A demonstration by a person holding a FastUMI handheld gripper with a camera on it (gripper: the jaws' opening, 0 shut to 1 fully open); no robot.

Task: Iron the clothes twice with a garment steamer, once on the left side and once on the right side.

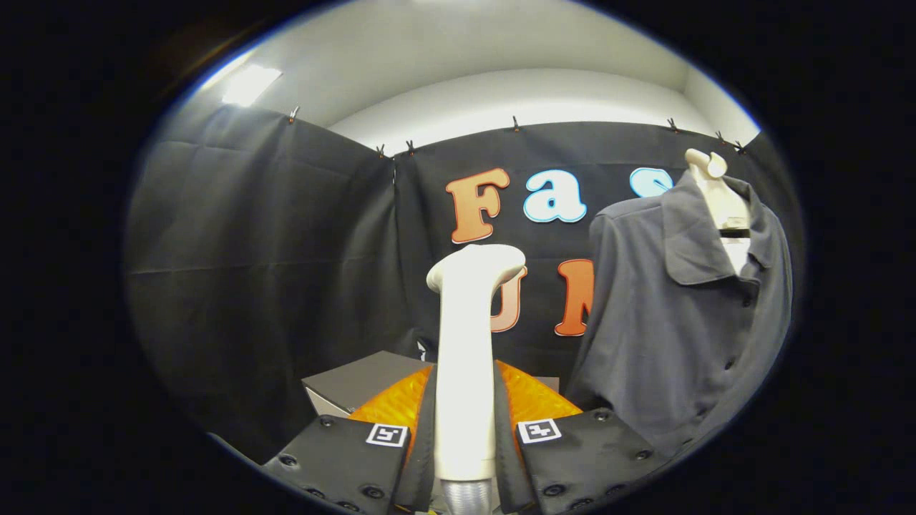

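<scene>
Cream-white steamer (465, 372) standing up between the fingers, plain, no pattern, with a ribbed silver-grey collar at its base. Slate-grey polo (665, 322) off to the right, solid colour, dark buttons down the placket. It hangs on a pale cream form (719, 189). Far left, a grey box (358, 383) with a lighter side face.

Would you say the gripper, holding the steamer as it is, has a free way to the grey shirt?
Probably yes. The gripper is shut on the steamer, which stands upright between its fingers. The grey shirt hangs on its hanger just beyond, to the steamer's right, with nothing visible between them.
</scene>
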